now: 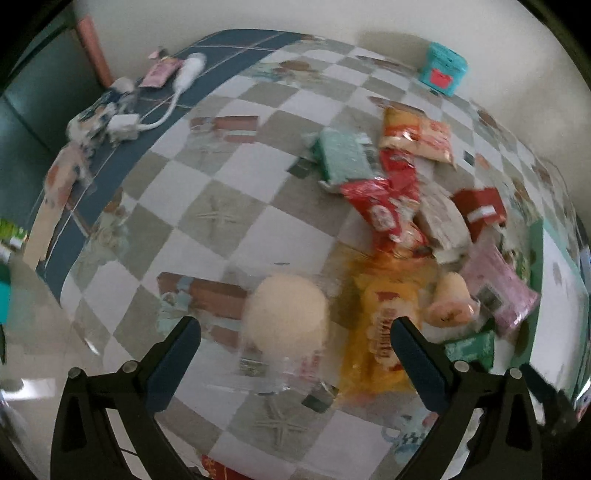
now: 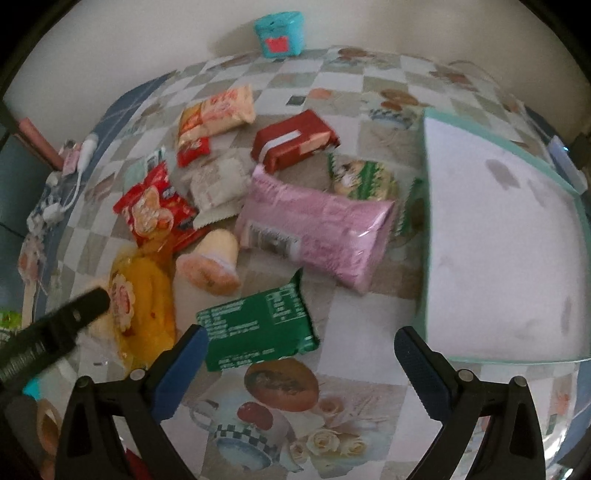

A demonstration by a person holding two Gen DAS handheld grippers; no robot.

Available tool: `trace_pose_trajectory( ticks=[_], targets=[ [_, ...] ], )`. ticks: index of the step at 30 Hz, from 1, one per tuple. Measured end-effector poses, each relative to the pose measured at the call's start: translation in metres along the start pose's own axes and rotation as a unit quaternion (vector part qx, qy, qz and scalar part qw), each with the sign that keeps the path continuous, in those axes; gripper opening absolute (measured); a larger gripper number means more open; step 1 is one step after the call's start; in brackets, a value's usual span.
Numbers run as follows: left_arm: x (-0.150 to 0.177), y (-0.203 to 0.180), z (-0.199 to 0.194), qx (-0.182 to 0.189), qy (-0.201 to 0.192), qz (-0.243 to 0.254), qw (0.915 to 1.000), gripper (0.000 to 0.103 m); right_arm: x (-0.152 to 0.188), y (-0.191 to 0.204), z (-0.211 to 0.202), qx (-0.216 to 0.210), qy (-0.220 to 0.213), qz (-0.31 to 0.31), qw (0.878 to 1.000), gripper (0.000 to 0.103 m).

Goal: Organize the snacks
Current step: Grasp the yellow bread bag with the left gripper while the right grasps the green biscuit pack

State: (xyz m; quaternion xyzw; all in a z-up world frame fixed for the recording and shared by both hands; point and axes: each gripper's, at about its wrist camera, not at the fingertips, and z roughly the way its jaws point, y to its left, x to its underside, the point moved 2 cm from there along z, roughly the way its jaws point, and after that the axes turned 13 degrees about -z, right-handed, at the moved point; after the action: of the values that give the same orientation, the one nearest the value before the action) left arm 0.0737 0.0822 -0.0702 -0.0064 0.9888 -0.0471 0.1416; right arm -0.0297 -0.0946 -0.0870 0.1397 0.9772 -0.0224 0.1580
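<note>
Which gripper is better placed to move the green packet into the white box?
Right. The right gripper is open with the green packet just ahead of its fingers, and the white box lies beside it. The left gripper faces a clear-wrapped bun.

Dimly, softly lit. Blurred by motion throughout, worst around the pale bun [image 1: 286, 310] at 6 o'clock. Bent hard by fisheye toward black corners. Glare on the pink packet [image 2: 321, 225]. Faint shadow behind the teal box [image 2: 282, 33] at 12 o'clock.

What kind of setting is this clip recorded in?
Most likely a home dining or kitchen table set against a plain wall: a checkered, food-print tablecloth, loose snack packets such as the pink one, and a charger cable lying at the table's edge.
</note>
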Motion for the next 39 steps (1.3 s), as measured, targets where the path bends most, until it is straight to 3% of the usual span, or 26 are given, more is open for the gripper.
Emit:
trace_pose_trajectory(
  ticks=[5, 10, 14, 15, 20, 24, 26, 31, 35, 39],
  targets=[
    [-0.003, 0.006, 0.003, 0.005, 0.009, -0.02, 0.9997, 0.102, 0.0, 0.013, 0.01, -0.004, 0.013, -0.021, 1.0, 0.102],
    [0.001, -0.005, 0.001, 0.01, 0.006, 0.006, 0.9999, 0.102, 0.001, 0.018, 0.024, -0.008, 0.03, -0.025, 0.999, 0.102],
    [0.003, -0.013, 0.001, 0.01, 0.005, 0.023, 0.9997, 0.102, 0.001, 0.017, 0.027, -0.005, 0.031, -0.017, 0.999, 0.097],
    [0.004, -0.015, 0.0, 0.009, 0.004, 0.027, 0.9996, 0.101, 0.001, 0.014, 0.026, -0.002, 0.028, -0.012, 1.0, 0.091],
    [0.009, -0.031, 0.0, 0.02, 0.009, 0.06, 0.9979, 0.086, 0.0, 0.013, 0.03, -0.013, 0.033, -0.007, 0.999, 0.078],
    [0.011, -0.041, -0.002, 0.016, 0.003, 0.083, 0.9964, 0.08, -0.001, 0.014, 0.032, -0.008, 0.032, -0.016, 0.999, 0.075],
    [0.013, -0.044, -0.005, 0.015, -0.001, 0.091, 0.9957, 0.072, -0.003, 0.013, 0.029, -0.008, 0.035, -0.014, 0.999, 0.074],
    [0.016, -0.049, -0.011, 0.009, -0.017, 0.102, 0.9946, 0.071, 0.002, 0.009, 0.023, -0.009, 0.036, -0.011, 0.999, 0.074],
    [0.017, -0.049, -0.023, 0.025, -0.032, 0.1, 0.9941, 0.071, 0.003, 0.009, 0.022, -0.009, 0.037, -0.013, 0.999, 0.074],
    [0.024, -0.062, -0.024, 0.025, -0.033, 0.13, 0.9907, 0.07, 0.002, 0.009, 0.024, -0.008, 0.039, -0.014, 0.999, 0.074]
  ],
)
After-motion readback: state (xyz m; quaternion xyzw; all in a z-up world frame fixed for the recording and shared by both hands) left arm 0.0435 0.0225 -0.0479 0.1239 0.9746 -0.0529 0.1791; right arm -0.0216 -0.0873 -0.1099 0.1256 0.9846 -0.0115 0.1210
